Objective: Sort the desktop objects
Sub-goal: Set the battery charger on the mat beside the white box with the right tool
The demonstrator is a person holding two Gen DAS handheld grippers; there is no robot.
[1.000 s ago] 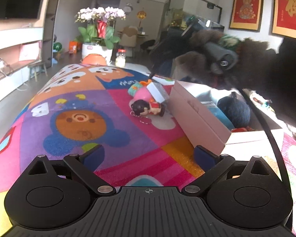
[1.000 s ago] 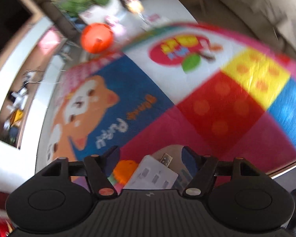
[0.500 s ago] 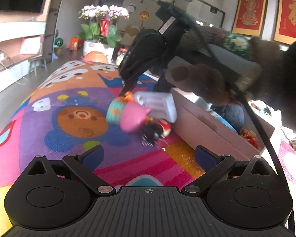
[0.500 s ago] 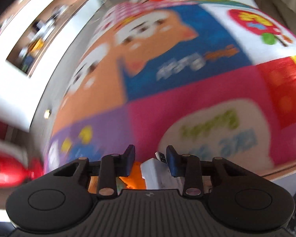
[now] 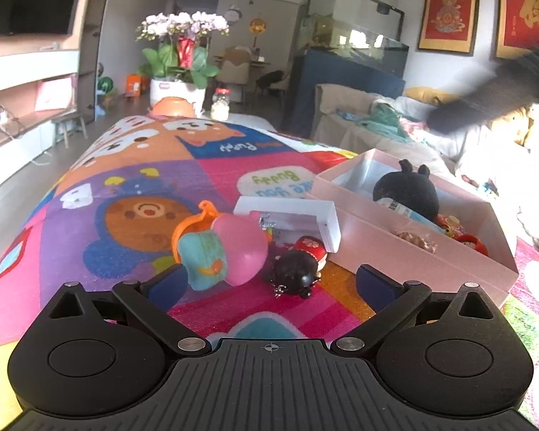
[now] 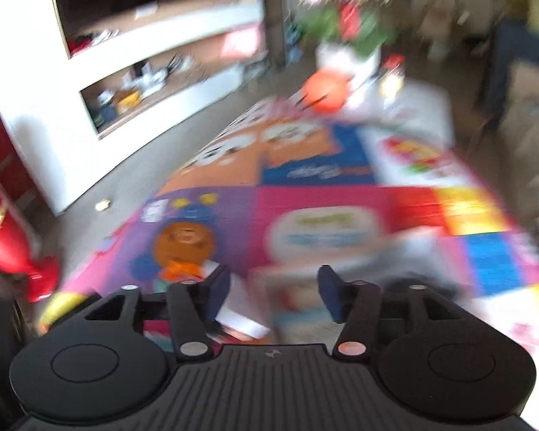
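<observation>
The pink-and-teal toy (image 5: 221, 251) lies low centre on the play mat (image 5: 133, 165), long axis slanting toward the pink box (image 5: 413, 251). The open, empty left hand-held gripper (image 5: 269, 280) is nearest; the right hand-held gripper (image 6: 273, 287) is opening, empty.

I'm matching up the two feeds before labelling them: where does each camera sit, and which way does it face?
Left wrist: on the left gripper, low over the play mat, facing the toys, white box and pink box; its own open fingers and a blurred dark sleeve show.
Right wrist: on the right gripper, higher, angled down the mat, blurred; its opening jaws hold nothing.
Shared: mat, orange ball, flower pot.
</observation>
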